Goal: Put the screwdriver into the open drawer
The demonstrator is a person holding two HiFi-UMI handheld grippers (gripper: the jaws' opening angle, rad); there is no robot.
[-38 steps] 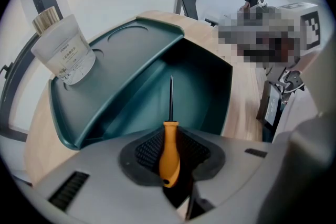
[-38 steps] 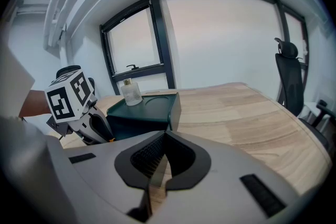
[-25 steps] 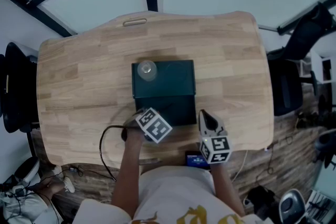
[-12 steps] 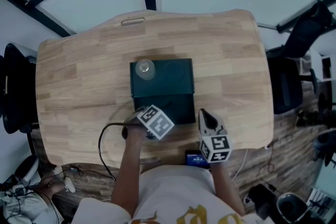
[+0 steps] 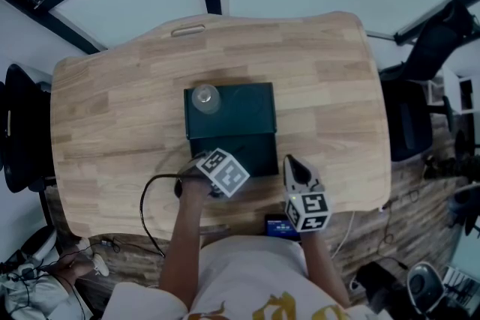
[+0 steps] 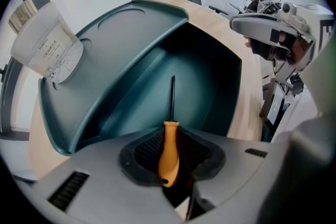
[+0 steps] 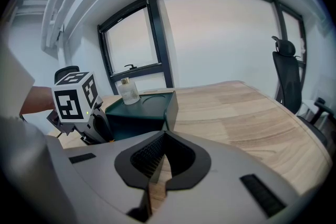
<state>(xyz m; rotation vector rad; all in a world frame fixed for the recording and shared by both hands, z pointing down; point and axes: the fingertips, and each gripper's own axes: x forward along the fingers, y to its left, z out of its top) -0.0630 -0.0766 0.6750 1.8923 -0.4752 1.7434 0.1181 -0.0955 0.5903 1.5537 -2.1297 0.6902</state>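
**Screwdriver poised over the drawer, release not yet made**

The left gripper (image 6: 169, 136) is clamped on the screwdriver (image 6: 168, 157). Its 2 jaws pinch the orange handle, and the thin dark shaft points straight ahead into the open drawer (image 6: 210, 84). The drawer belongs to a dark green cabinet (image 5: 240, 105) in the middle of the wooden table (image 5: 330, 86), with a small capped jar (image 6: 46, 42) on the cabinet's top at the far left corner.

The step in hand looks like the lowering and release. To do it well, the tool should probably go down until the shaft lies nearly flat along the drawer floor, clear of both side walls, before the jaws part. Dropped from a height, a round handle may roll or bounce against the front lip. Whether the tip already touches the floor is hard to judge from the left gripper view; it seems to hang just above. Parting the jaws slowly and lifting straight up should keep the pads from dragging the handle back out.

In the head view the left forearm (image 5: 184, 236) reaches forward from the body, and the gripper's marker cube sits at the near left corner of the drawer, tilted down toward it. The right gripper (image 7: 161, 139) has its jaws together on nothing. It hovers near the table's front edge, just right of the drawer and apart from it, pointing across the table.
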